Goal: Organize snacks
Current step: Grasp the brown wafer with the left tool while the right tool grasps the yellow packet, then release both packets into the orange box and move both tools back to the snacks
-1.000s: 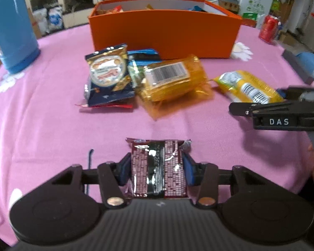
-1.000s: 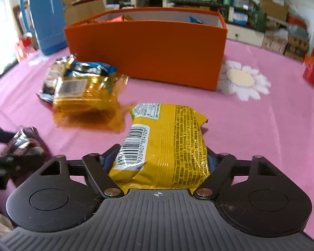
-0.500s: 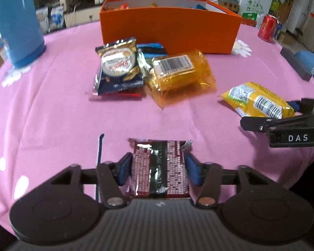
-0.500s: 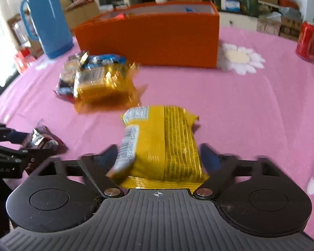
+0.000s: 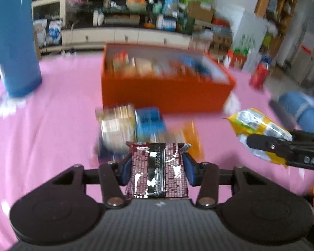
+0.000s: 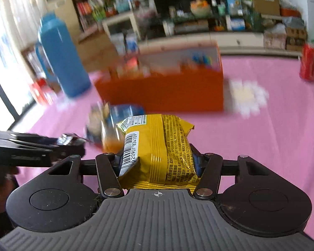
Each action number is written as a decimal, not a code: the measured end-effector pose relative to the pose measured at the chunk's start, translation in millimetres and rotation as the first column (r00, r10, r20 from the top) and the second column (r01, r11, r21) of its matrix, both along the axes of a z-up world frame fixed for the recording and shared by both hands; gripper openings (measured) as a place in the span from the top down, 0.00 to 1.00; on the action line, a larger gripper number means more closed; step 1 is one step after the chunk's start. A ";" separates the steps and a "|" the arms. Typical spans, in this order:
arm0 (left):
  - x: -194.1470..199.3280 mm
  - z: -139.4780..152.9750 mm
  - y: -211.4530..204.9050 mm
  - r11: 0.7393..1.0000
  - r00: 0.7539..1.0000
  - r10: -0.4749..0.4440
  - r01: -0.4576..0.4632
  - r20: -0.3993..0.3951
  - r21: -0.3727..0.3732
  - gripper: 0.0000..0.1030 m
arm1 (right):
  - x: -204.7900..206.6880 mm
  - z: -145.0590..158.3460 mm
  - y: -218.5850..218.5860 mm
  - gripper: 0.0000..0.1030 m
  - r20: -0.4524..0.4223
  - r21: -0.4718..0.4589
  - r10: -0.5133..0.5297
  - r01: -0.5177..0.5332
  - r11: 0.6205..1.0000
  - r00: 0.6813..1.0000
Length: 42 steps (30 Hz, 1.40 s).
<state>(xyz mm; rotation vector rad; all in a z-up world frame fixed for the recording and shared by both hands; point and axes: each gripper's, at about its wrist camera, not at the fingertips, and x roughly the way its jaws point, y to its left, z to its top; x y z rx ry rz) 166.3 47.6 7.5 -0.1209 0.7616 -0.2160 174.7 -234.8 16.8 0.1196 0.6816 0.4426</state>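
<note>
My left gripper (image 5: pixel 158 167) is shut on a dark red snack pack (image 5: pixel 159 171) and holds it above the pink tablecloth. My right gripper (image 6: pixel 157 159) is shut on a yellow snack pack (image 6: pixel 157 150), also lifted; it shows in the left wrist view (image 5: pixel 259 129) at the right. The orange box (image 5: pixel 165 92), open on top and holding several snacks, stands beyond both; it also shows in the right wrist view (image 6: pixel 163 90). A small pile of loose snack packs (image 5: pixel 136 125) lies in front of the box, blurred.
A tall blue thermos (image 5: pixel 12 41) stands at the far left of the table. A red drink can (image 6: pixel 309 62) stands at the far right. A white daisy print (image 6: pixel 247 96) marks the pink cloth right of the box. Shelves of goods fill the background.
Both grippers have risen off the table with their packs and now look down into the orange box. The right gripper closed firmly on the yellow pack.
</note>
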 end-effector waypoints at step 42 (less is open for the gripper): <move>16.2 -50.5 -12.4 0.991 0.991 0.100 -0.091 -0.091 0.101 0.24 | 62.2 -54.8 -33.2 0.16 -0.106 0.104 -0.118 0.129 0.986 0.987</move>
